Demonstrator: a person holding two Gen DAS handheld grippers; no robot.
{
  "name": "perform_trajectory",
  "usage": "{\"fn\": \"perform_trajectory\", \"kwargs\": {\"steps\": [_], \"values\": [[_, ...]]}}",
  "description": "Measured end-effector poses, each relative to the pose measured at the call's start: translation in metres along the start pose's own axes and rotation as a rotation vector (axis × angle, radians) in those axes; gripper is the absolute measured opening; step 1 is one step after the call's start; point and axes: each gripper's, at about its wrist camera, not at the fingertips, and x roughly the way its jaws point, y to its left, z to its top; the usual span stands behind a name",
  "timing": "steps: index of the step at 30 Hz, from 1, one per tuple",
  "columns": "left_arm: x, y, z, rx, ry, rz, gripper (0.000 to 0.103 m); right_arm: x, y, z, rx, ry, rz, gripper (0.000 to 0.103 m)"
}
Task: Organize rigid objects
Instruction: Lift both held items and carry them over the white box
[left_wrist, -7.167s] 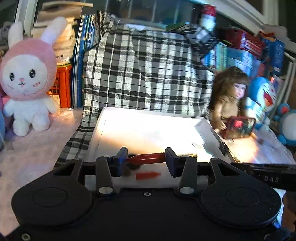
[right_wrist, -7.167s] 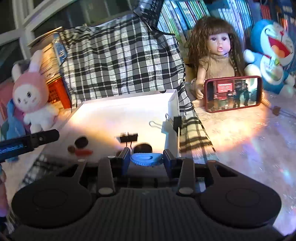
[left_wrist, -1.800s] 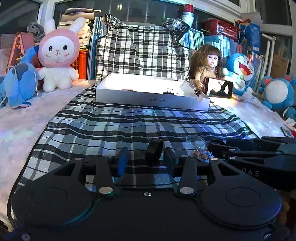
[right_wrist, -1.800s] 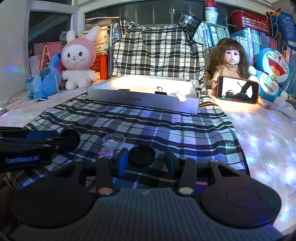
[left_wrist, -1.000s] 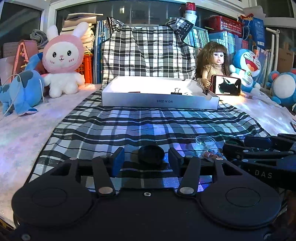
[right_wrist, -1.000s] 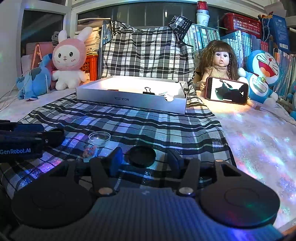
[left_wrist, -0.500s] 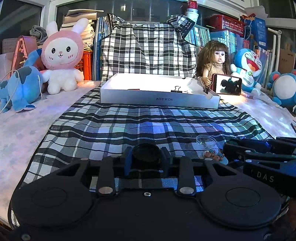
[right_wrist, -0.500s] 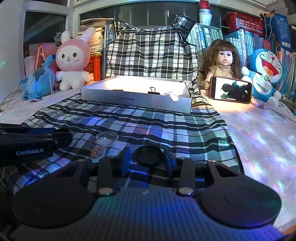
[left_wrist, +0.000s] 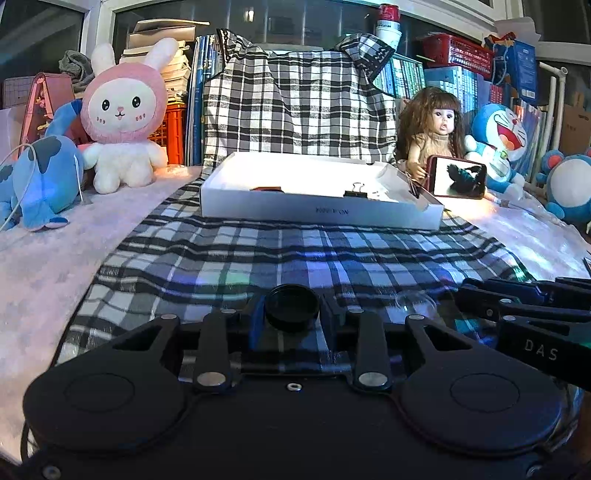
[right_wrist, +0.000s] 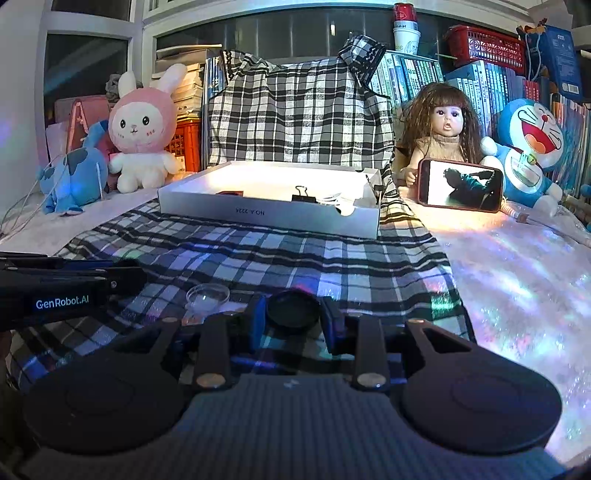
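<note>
You have a small black round cap in each of your tongs, so the step in hand looks like carrying both to the white box (left_wrist: 321, 212) that sits well ahead of the tongs on the checked cloth (left_wrist: 258, 251). Lift straight up before you travel, so the caps clear the cloth. Keep the squeeze steady; these pieces are hard and smooth and may slip or twist if you ease off. Set each down inside the box on a bare patch, away from the binder clip (right_wrist: 303, 194) near its front wall.

The left tongs (left_wrist: 291, 321) are drawn in narrow, pads pressing both sides of the black cap (left_wrist: 291, 308). The right tongs (right_wrist: 294, 321) are likewise narrow, gripping the second black cap (right_wrist: 294, 309). Whether either cap has left the cloth, I cannot tell.

A clear little dish (right_wrist: 207, 295) lies just left of the right tongs, between the two; mind it as you rise.
</note>
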Motion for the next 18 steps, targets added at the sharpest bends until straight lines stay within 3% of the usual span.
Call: {"fn": "perform_trajectory", "kwargs": {"steps": [18], "values": [[0.04, 0.008, 0.062, -0.013, -0.032, -0.003, 0.031, 0.033, -0.027, 0.045, 0.054, 0.001, -0.019, 0.037]]}}
